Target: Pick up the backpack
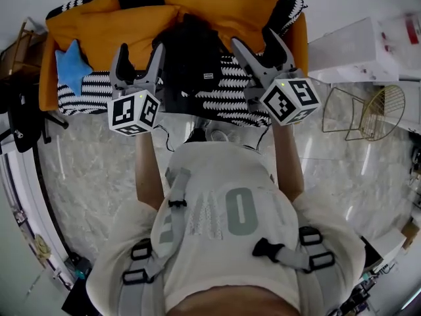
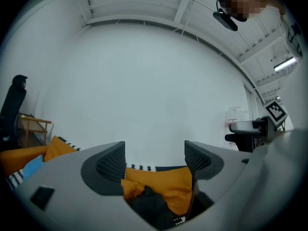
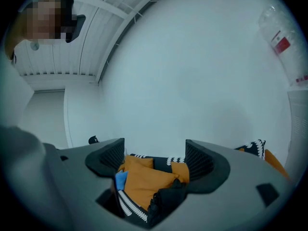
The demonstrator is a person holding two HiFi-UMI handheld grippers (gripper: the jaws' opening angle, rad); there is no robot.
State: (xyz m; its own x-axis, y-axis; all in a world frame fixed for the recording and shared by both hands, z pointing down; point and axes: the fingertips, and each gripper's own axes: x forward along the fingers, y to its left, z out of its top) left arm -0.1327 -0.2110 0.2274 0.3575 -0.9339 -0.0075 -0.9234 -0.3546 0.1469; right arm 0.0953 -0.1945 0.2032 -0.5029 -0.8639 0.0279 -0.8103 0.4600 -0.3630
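Pale marbled floor tiles point(image 1: 85, 170) and a plain white wall point(image 2: 154, 81) are being shown around a long sofa with a black-and-white patterned cover point(image 1: 82, 96), which is standing at twelve o'clock in the head view. Large orange cushions point(image 1: 118, 28) are being propped along its back. A person's pale printed T-shirt point(image 1: 230, 222), crossed by grey harness straps point(image 1: 174, 206), is filling the six o'clock part of that view. White boxy furniture point(image 1: 355, 45) is being seen at two o'clock, with a gold wire-frame chair point(image 1: 368, 114) just below it at three o'clock.

The black fabric backpack point(image 1: 191, 54) is lying on the sofa seat at twelve o'clock, leaning against the orange cushions, between the two grippers as the head view shows them. A blue star-shaped cushion point(image 1: 71, 68) is resting on the sofa at ten o'clock, well apart from the backpack.

The left gripper point(image 1: 139, 51) is being held level at eleven o'clock, just beside the backpack's left edge; whether anything is being touched cannot be told. Its fingers are being kept wide apart and nothing is being gripped: in the left gripper view the backpack is being seen beyond the gap, low at six o'clock. The right gripper point(image 1: 255, 39) is being held level at one o'clock, beside the backpack's right edge. Its fingers are likewise being kept spread wide with nothing clamped, the backpack showing past them at six o'clock.
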